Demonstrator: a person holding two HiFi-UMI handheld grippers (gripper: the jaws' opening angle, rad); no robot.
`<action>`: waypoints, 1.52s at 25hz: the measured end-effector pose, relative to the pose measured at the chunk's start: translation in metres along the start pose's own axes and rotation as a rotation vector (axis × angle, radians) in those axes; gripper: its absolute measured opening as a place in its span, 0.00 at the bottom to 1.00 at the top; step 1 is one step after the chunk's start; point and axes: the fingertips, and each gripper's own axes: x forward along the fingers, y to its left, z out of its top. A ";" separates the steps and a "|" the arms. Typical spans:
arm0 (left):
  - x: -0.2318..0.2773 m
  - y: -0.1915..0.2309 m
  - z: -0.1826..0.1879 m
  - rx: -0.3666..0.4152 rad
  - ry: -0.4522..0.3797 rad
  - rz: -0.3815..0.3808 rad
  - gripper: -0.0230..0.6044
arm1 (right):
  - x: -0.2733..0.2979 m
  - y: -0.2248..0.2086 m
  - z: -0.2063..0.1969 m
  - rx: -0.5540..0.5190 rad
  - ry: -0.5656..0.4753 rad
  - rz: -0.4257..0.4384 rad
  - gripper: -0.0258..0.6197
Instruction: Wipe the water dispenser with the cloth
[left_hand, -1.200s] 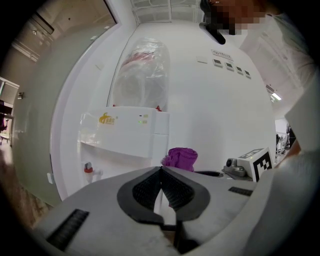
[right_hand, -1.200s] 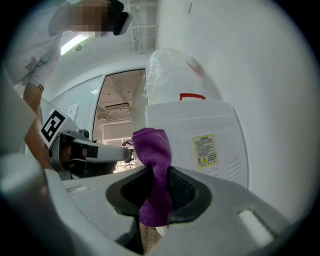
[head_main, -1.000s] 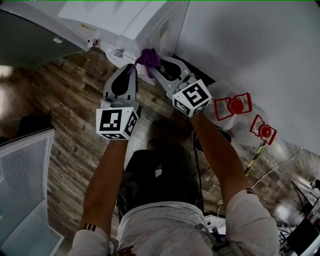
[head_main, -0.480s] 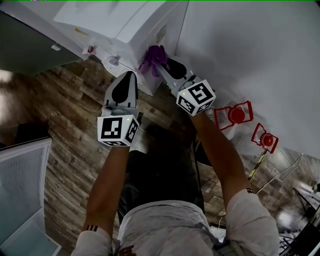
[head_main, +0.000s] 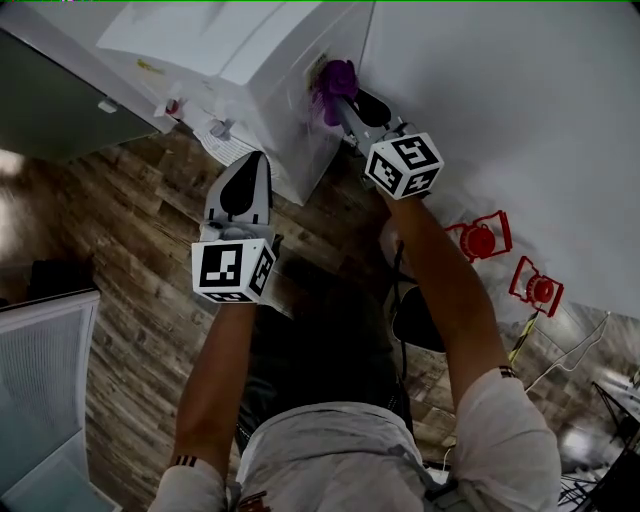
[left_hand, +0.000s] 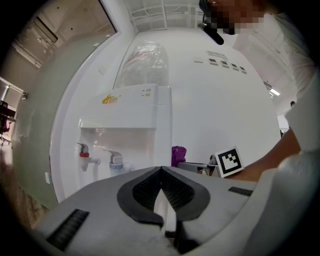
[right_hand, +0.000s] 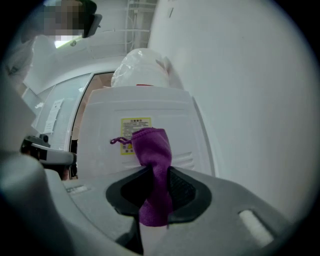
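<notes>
The white water dispenser (head_main: 270, 70) stands against the wall, its red and blue taps (left_hand: 100, 159) facing the left gripper view. My right gripper (head_main: 352, 105) is shut on a purple cloth (head_main: 334, 85), which it holds against the dispenser's side panel (right_hand: 145, 135) near a yellow label (right_hand: 134, 125). The cloth (right_hand: 152, 165) sticks up between the right jaws. My left gripper (head_main: 245, 170) hangs in front of the dispenser, jaws shut on nothing, apart from the machine.
A white wall (head_main: 500, 100) runs along the right of the dispenser. Two red objects (head_main: 480, 238) lie on the wooden floor (head_main: 130, 250) by the wall. A glass panel (head_main: 50, 90) stands to the left, a white box (head_main: 40, 390) at lower left.
My right gripper has carried the purple cloth from the dispenser's front corner up and along its side panel toward the wall. The left gripper has stayed roughly in place.
</notes>
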 end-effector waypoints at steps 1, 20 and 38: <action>0.000 0.001 -0.002 -0.001 -0.003 0.003 0.03 | 0.002 -0.010 -0.001 0.003 0.001 -0.020 0.18; -0.007 0.001 -0.041 0.029 -0.038 0.001 0.03 | 0.011 -0.097 -0.018 -0.136 0.027 -0.244 0.18; -0.012 -0.001 -0.079 0.012 -0.056 0.008 0.03 | -0.060 0.088 -0.081 -0.063 0.013 0.122 0.18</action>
